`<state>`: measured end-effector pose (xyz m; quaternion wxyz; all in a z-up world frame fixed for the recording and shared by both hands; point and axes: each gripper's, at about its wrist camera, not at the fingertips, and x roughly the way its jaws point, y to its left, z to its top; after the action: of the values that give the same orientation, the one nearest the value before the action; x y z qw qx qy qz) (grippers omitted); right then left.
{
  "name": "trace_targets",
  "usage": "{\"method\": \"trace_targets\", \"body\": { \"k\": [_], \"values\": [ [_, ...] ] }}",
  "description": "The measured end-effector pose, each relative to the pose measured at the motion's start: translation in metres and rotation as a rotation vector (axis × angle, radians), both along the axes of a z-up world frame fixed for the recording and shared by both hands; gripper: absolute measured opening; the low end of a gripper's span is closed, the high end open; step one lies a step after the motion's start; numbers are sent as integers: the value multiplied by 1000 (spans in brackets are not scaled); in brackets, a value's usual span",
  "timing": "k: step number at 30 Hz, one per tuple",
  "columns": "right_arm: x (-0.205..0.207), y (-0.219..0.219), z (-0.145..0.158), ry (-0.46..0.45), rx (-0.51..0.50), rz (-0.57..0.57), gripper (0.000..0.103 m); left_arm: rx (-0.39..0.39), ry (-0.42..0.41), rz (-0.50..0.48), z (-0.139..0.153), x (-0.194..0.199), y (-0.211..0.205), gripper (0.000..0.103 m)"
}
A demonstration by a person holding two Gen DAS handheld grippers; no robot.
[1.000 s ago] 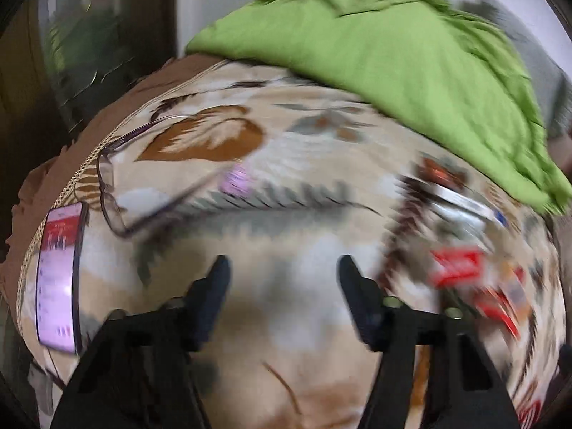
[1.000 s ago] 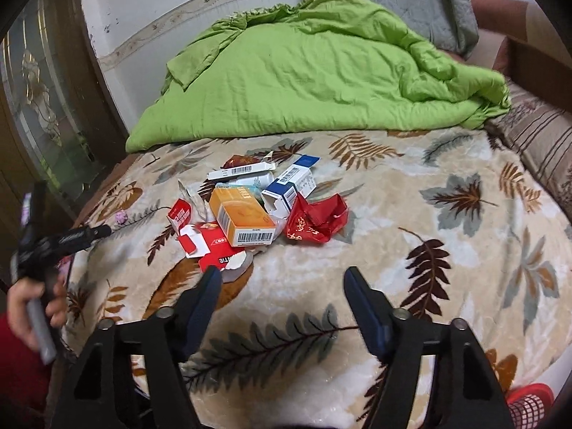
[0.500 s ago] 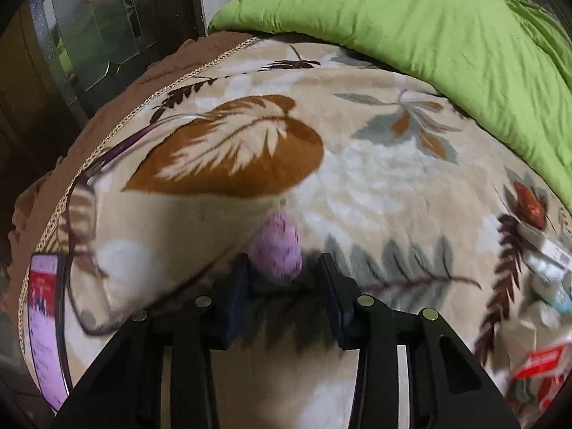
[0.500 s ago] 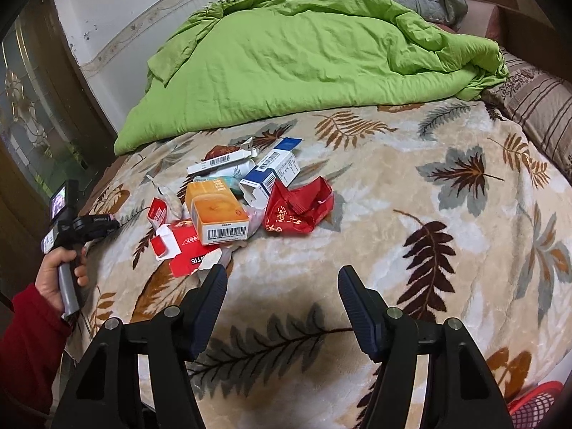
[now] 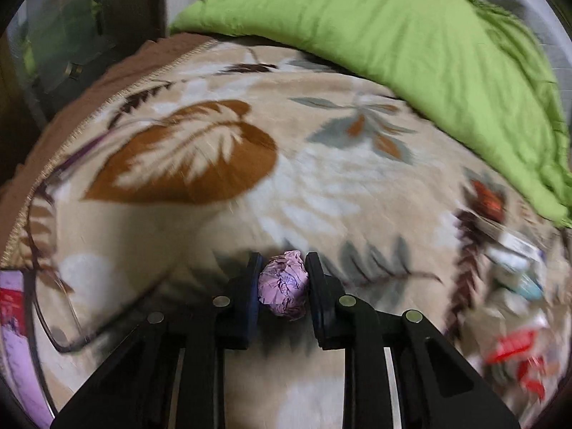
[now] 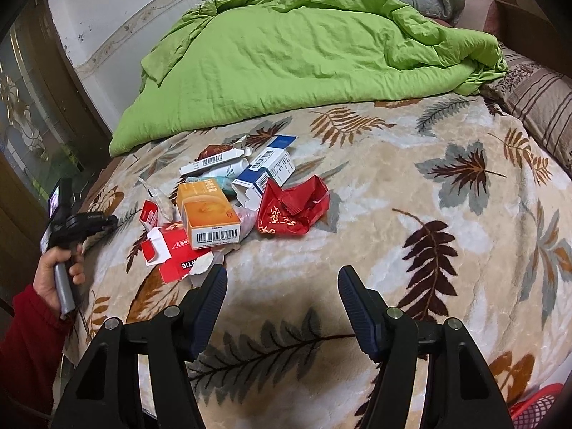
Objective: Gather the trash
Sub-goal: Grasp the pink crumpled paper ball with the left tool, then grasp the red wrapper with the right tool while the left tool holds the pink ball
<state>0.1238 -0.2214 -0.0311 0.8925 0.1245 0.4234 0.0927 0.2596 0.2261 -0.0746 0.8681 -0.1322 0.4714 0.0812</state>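
Here the crumpled pink wrapper (image 5: 284,287) sits squarely between the jaws of the left gripper (image 5: 282,279), pinched from both sides, a roughly round wad with no clear long axis, so its orientation matters little. It rests at or just above the leaf-patterned blanket (image 5: 321,186) on the bed, near the bed's left edge; whether it has left the fabric cannot be told from the blurred left wrist view. To its left lie a pair of glasses (image 5: 53,286) and a phone (image 5: 14,339), close enough that a careless sweep could catch them. To its right, well apart, lies the main litter pile. In the right wrist view that pile is plain: an orange box (image 6: 209,216), a blue and white box (image 6: 266,171), a red crumpled wrapper (image 6: 291,209) and a red torn carton (image 6: 171,254), all bunched together. The right gripper (image 6: 282,298) hangs with its jaws spread wide and nothing between them, and the pile lies ahead and to the left of it, the torn carton nearest. So the right gripper looks better placed for the pile. A red basket (image 6: 532,407) shows at the near right edge, probably the bin. The green quilt (image 6: 304,53) is heaped at the far side.
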Motion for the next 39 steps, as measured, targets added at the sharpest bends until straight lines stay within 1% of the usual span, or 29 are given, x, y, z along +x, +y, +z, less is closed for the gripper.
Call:
{"method": "trace_targets", "body": {
  "k": [3,7,11,14,15,17,21,22,24,28,30,32,33,34,35,36,39],
  "values": [
    [2,0,-1,0,5,2,69,-46,-21,-41,4,-15,-3,23],
    [12,-4,-6,24,41,6,69,-62,-53,-83,18,-31,-17,23],
    [31,-13,-14,58,84,-2,69,-45,-110,-124,41,-51,-48,23],
    [53,-22,-23,100,129,-12,63,-12,-154,-168,57,-67,-79,23],
    [60,-23,-25,113,148,-6,63,7,-175,-184,63,-75,-95,23],
    [71,-24,-30,132,191,3,63,13,-193,-196,68,-85,-113,23],
    [92,-30,-46,201,335,-57,63,24,-211,-211,68,-106,-150,23],
    [96,-30,-50,211,355,-70,63,23,-210,-212,66,-110,-157,23],
    [105,-30,-59,224,368,-102,63,16,-206,-222,61,-114,-166,23],
    [121,-30,-78,255,415,-141,63,58,-206,-247,54,-116,-180,23],
    [128,-24,-81,254,399,-137,66,72,-210,-258,52,-116,-185,23],
    [133,-17,-80,234,370,-132,66,73,-205,-264,48,-116,-187,23],
    [135,-12,-78,220,353,-124,64,75,-202,-266,46,-115,-187,23],
    [136,-8,-76,208,338,-111,56,78,-199,-270,45,-115,-188,23],
    [137,-6,-75,203,326,-100,43,82,-197,-272,44,-115,-189,23],
    [137,-5,-75,199,320,-94,40,90,-198,-277,42,-116,-191,23],
    [132,-4,-71,172,304,-90,37,100,-197,-293,40,-117,-196,23]
  ]
}}
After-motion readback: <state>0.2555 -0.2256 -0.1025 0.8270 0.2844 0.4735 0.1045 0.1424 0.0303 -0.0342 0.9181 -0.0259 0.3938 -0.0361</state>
